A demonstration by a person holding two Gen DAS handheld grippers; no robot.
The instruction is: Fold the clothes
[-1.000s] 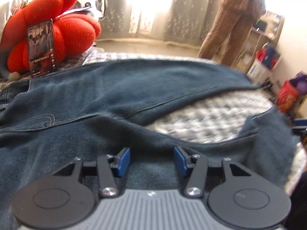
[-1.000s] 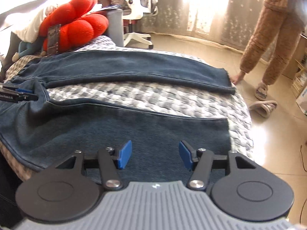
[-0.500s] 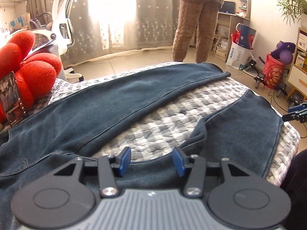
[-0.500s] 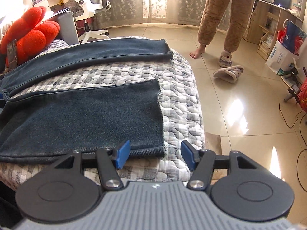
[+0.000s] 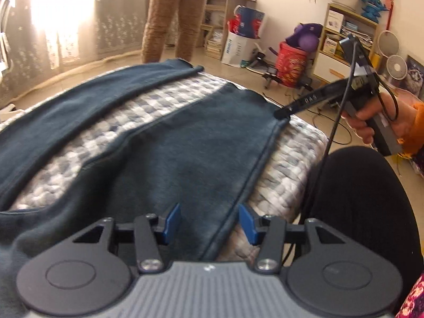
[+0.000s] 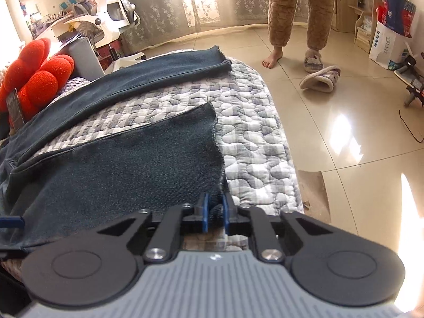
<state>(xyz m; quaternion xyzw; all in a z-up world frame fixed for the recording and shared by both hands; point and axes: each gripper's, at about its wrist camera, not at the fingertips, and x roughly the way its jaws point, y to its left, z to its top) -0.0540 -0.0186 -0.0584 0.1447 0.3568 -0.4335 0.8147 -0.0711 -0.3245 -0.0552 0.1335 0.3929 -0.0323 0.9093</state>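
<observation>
Dark blue jeans (image 6: pixel 119 169) lie spread on a grey-white quilted bed (image 6: pixel 254 137), their two legs apart. My right gripper (image 6: pixel 214 213) is shut on the near leg's hem corner, with denim bunched between its blue pads. The left wrist view shows that same gripper (image 5: pixel 282 112) with its tip on the hem corner, held by a hand (image 5: pixel 371 122). My left gripper (image 5: pixel 209 225) hovers over the near leg (image 5: pixel 185 153). The leg's outer seam edge runs between its blue pads (image 5: pixel 172 222), which stand apart and do not press on the cloth.
A red plush cushion (image 6: pixel 39 76) sits at the bed's far left beside a white office chair (image 6: pixel 111 10). A person in brown quilted pyjamas (image 6: pixel 299 8) stands on the tiled floor near a slipper (image 6: pixel 320 79). A black-clad knee (image 5: pixel 357 198), a red bucket (image 5: pixel 291 63) and shelves lie to the right.
My right gripper has closed its jaws on the near leg's hem corner. My left gripper has swung right along the near leg, toward its outer seam and the bed's edge.
</observation>
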